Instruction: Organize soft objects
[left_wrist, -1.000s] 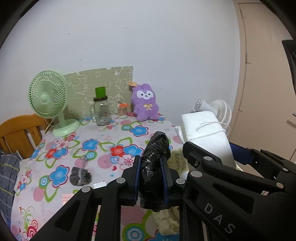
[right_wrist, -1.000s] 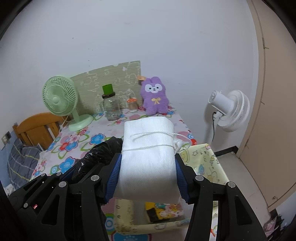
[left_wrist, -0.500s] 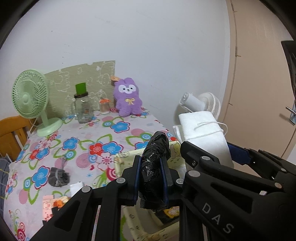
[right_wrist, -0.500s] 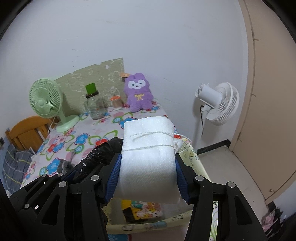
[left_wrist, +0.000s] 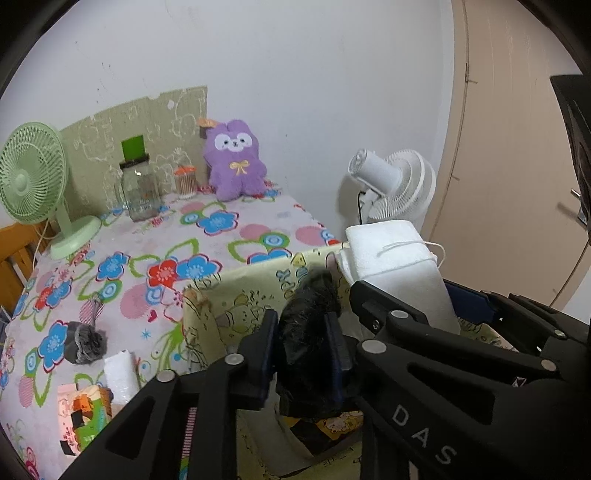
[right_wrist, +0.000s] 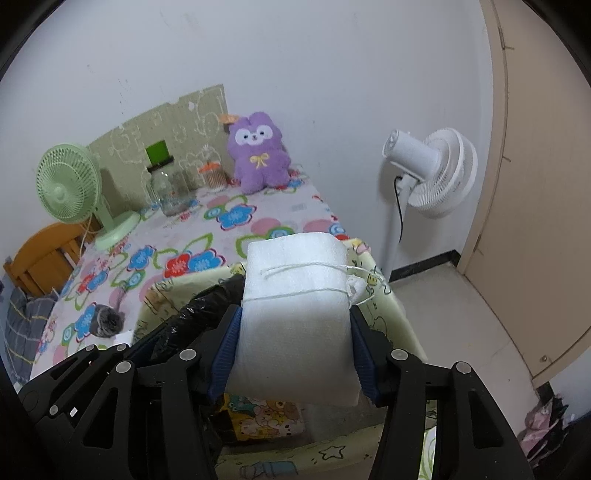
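Observation:
My left gripper (left_wrist: 301, 347) is shut on a crumpled black plastic bundle (left_wrist: 308, 332), held over a pale yellow fabric bin (left_wrist: 236, 295) beside the flowered table. My right gripper (right_wrist: 295, 339) is shut on a white foam roll tied with string (right_wrist: 295, 314), held over the same bin (right_wrist: 388, 317). The white roll also shows in the left wrist view (left_wrist: 402, 269). A grey sock ball (left_wrist: 85, 343) and a small white foam piece (left_wrist: 120, 374) lie on the table. A purple plush toy (left_wrist: 234, 162) sits at the table's back.
A green desk fan (left_wrist: 33, 184), a glass jar (left_wrist: 138, 188) and a small orange-lidded jar (left_wrist: 184, 181) stand at the table's back. A colourful packet (left_wrist: 85, 410) lies near the front edge. A white floor fan (right_wrist: 432, 173) stands right of the table, by a door (right_wrist: 535, 184).
Both grippers have moved right and forward with their loads, from over the table to over the yellow bin. Both stay shut.

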